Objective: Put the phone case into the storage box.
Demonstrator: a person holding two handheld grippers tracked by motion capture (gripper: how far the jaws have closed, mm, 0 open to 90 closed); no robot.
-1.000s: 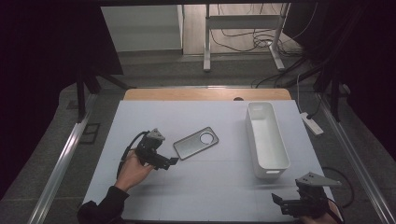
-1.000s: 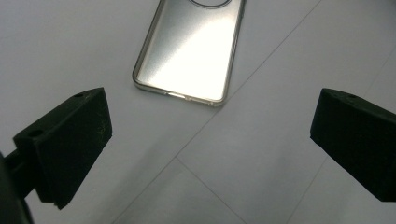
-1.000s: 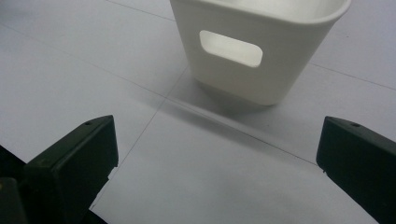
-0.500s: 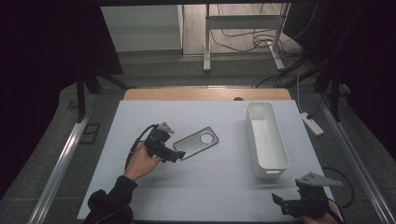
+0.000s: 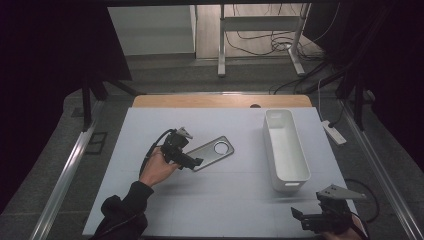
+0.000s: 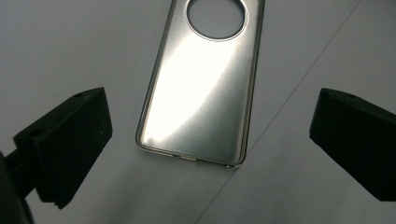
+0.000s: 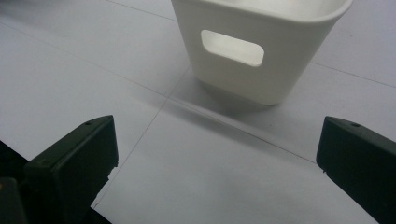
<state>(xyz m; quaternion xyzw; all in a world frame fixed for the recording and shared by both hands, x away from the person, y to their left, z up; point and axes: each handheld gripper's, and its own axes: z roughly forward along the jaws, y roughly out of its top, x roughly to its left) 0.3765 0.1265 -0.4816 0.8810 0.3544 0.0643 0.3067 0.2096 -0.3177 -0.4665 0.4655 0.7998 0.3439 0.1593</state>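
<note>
Left gripper (image 5: 192,162) nearer half-covered phone case (image 5: 212,152).

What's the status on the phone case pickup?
Left gripper open over phone case, not gripping. Right gripper open, idle near white bin. Nothing in the way.

A white bin (image 5: 286,150) stands on the right part of the white table (image 5: 235,200), its long side running from near to far. It has a handle slot (image 7: 232,47) cut in its near end wall. A bare strip of wood (image 5: 220,101) shows at the far edge. A white power strip (image 5: 333,132) lies on the floor right of the table. Beyond, cables (image 5: 260,37) trail around a metal stand (image 5: 260,24).
</note>
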